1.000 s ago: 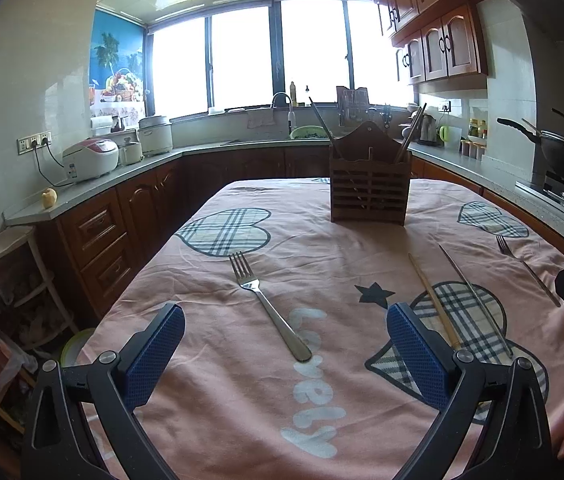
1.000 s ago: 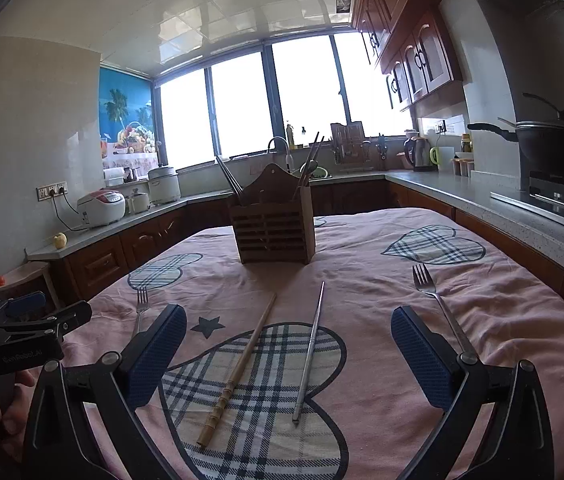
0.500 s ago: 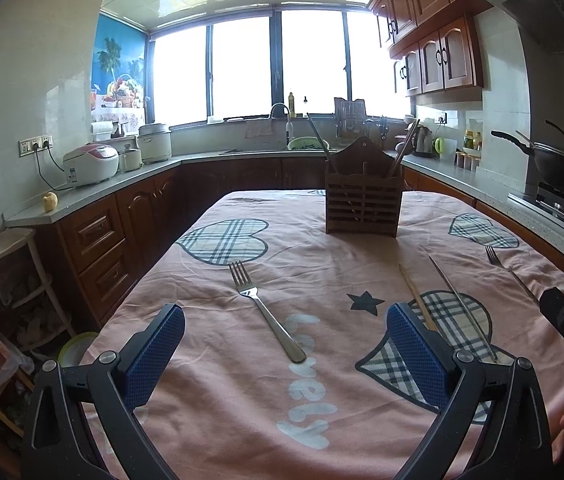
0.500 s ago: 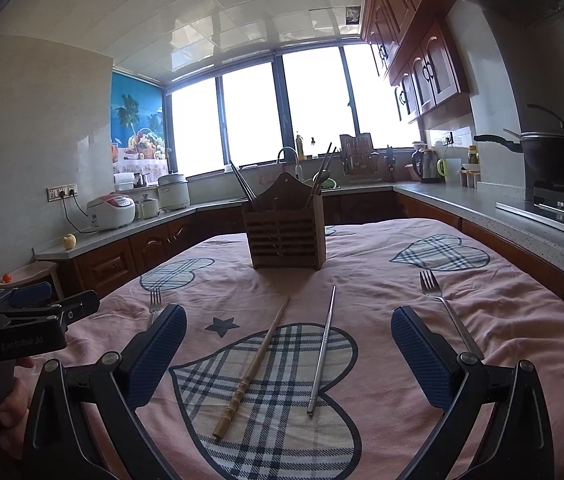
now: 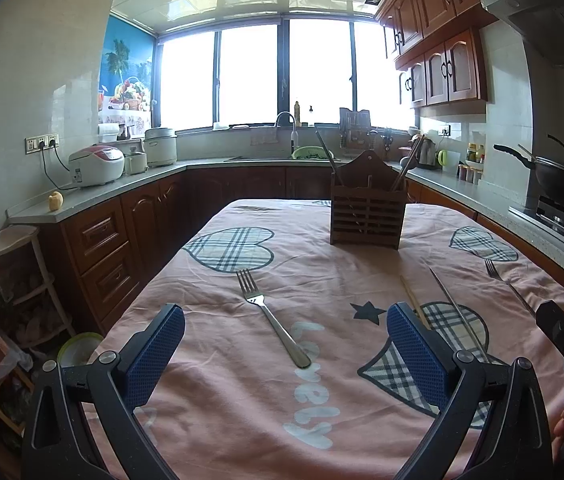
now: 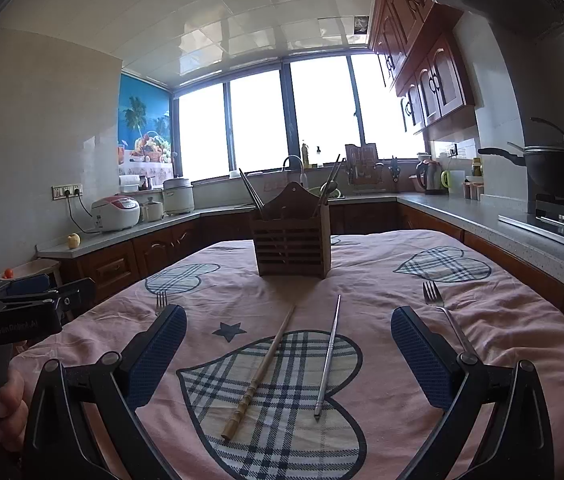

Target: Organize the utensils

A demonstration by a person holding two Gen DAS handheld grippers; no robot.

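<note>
A brown slatted utensil holder with a few sticks in it stands at the far middle of the table. A steel fork lies ahead of my left gripper, which is open and empty above the cloth. A wooden chopstick and a metal chopstick lie side by side on a plaid heart, in front of my open, empty right gripper. A second fork rests by its right finger. In the left wrist view the chopsticks and second fork lie to the right.
A pink tablecloth with plaid hearts covers the table. Counters ring the room, with rice cookers on the left, a sink at the back and a black wok on the stove at right. A shelf rack stands left of the table.
Both grippers have drawn back and tilted up a little, so the holder and utensils sit lower and farther in each view. Both stay open; nothing on the table has moved.
</note>
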